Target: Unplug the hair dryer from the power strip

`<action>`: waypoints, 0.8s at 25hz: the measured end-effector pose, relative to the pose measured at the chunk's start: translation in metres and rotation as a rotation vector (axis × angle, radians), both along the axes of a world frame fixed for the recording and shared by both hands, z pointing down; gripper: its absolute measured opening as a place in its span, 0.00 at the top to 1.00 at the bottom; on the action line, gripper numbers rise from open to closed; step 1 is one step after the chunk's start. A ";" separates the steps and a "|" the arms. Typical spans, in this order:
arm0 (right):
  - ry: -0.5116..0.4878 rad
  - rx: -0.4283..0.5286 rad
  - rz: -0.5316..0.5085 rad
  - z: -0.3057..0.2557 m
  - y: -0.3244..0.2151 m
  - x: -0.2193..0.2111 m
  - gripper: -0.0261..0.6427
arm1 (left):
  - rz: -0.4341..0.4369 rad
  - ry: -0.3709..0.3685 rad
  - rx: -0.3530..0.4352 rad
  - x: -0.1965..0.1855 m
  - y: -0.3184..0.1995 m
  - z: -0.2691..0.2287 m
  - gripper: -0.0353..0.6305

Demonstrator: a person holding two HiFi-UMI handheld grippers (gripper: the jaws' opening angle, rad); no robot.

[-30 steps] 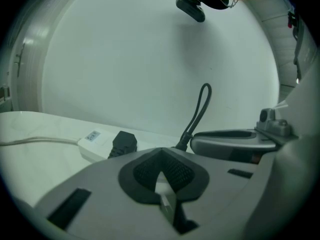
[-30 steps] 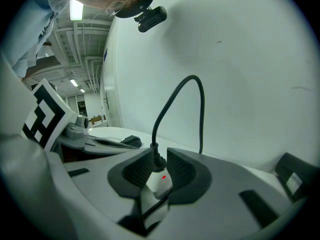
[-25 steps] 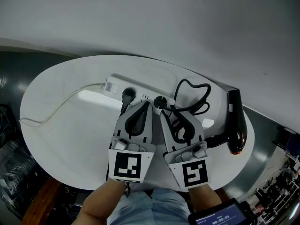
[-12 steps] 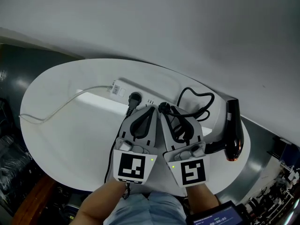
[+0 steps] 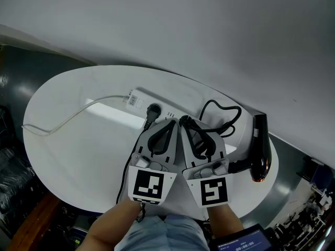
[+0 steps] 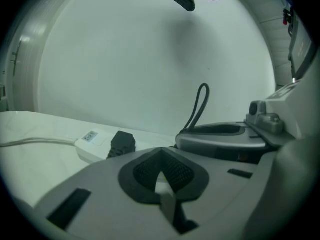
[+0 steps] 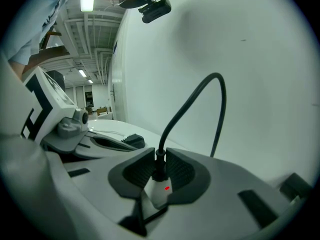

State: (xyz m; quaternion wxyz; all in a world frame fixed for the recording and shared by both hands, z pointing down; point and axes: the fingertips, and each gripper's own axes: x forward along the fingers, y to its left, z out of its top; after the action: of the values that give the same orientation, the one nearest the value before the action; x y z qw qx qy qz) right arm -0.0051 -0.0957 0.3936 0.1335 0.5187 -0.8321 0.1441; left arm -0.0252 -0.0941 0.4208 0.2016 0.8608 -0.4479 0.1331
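Observation:
A white power strip (image 5: 142, 99) lies across the back of the round white table (image 5: 68, 156). The black hair dryer (image 5: 260, 149) rests at the table's right edge, and its cord (image 5: 222, 120) loops back to a black plug (image 5: 183, 120) in the strip. My right gripper (image 5: 185, 124) has its jaws closing around that plug (image 7: 159, 165), the pads against its sides, above a red light on the strip (image 7: 166, 188). My left gripper (image 5: 168, 122) sits beside it over the strip, and its jaws (image 6: 160, 156) look shut with nothing gripped.
A second black plug (image 5: 153, 110) sits in the strip just left of my left gripper, also seen as the black plug (image 6: 122, 143). The strip's white lead (image 5: 68, 120) trails left to the table edge. A grey wall stands close behind. A screen device (image 5: 246, 242) is at the bottom right.
Both grippers stay at the strip with the right one on the plug. The head view has shifted slightly, so the table sits a little lower and to the right.

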 end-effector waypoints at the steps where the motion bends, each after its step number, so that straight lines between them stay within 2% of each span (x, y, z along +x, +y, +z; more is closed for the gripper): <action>1: 0.002 0.000 -0.002 0.000 0.000 0.000 0.86 | 0.003 0.000 0.001 0.000 0.000 0.000 0.95; 11: -0.014 -0.008 -0.033 -0.003 -0.001 -0.001 0.90 | 0.024 -0.008 -0.031 0.001 0.003 0.003 0.95; 17: -0.014 -0.009 -0.027 -0.005 0.000 -0.001 0.90 | 0.004 0.014 -0.025 0.001 0.000 0.000 0.95; 20: -0.019 -0.010 -0.025 -0.004 0.000 -0.001 0.90 | 0.014 0.010 -0.072 0.000 0.005 0.006 0.95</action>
State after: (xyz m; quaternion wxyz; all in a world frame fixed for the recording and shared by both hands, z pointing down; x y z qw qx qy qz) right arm -0.0062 -0.0960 0.3893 0.1301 0.5062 -0.8390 0.1516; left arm -0.0248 -0.0891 0.4264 0.2338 0.8567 -0.4359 0.1463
